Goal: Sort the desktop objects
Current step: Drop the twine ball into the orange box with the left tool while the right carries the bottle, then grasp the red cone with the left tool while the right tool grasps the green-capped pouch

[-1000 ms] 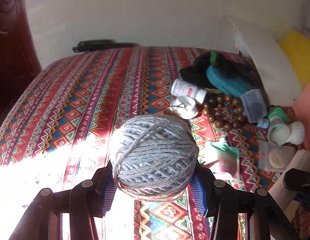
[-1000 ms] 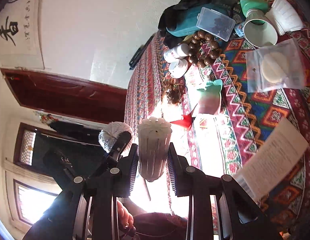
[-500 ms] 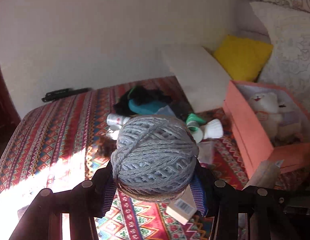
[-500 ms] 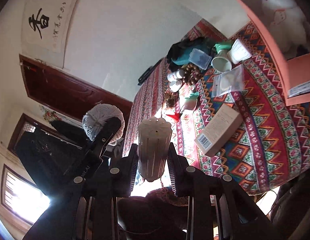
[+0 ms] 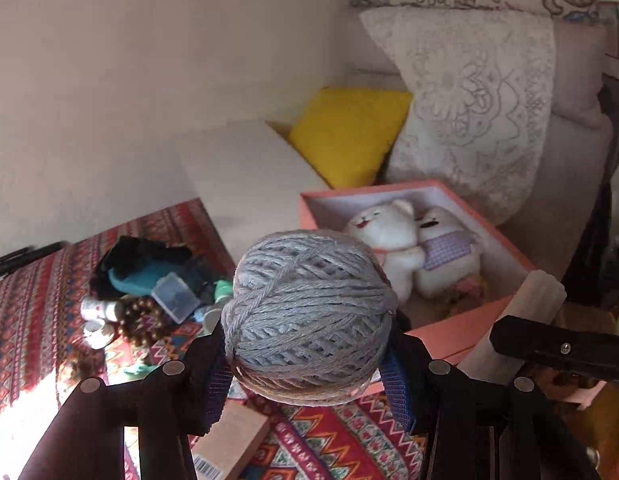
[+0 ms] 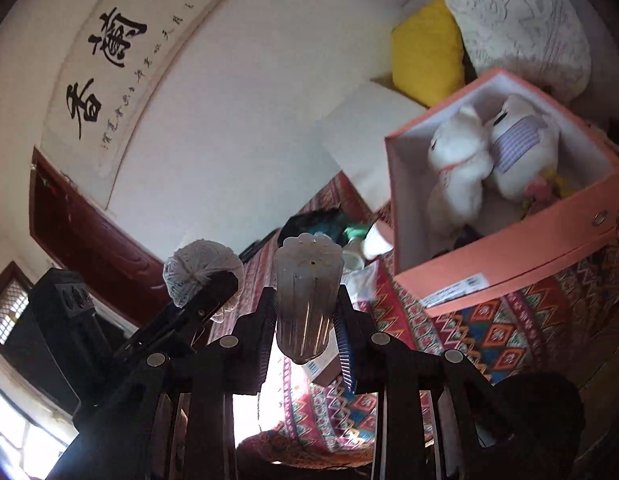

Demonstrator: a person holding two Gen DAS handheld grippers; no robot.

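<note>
My left gripper is shut on a grey ball of yarn, held in the air above the patterned tablecloth. The same yarn ball shows at the left of the right wrist view. My right gripper is shut on a pale translucent comb, which stands upright between the pads. The comb also shows in the left wrist view. An open pink box with two white plush toys lies ahead and to the right of both grippers.
A pile of small items lies at the table's back: teal case, clear plastic box, white bottle, wooden beads. A cardboard carton lies below the yarn. Yellow cushion and lace pillow stand behind the box.
Both grippers have risen and swung right with their loads. The pink box with the plush toys has come closer and more central. The pile of small items has slid left.
</note>
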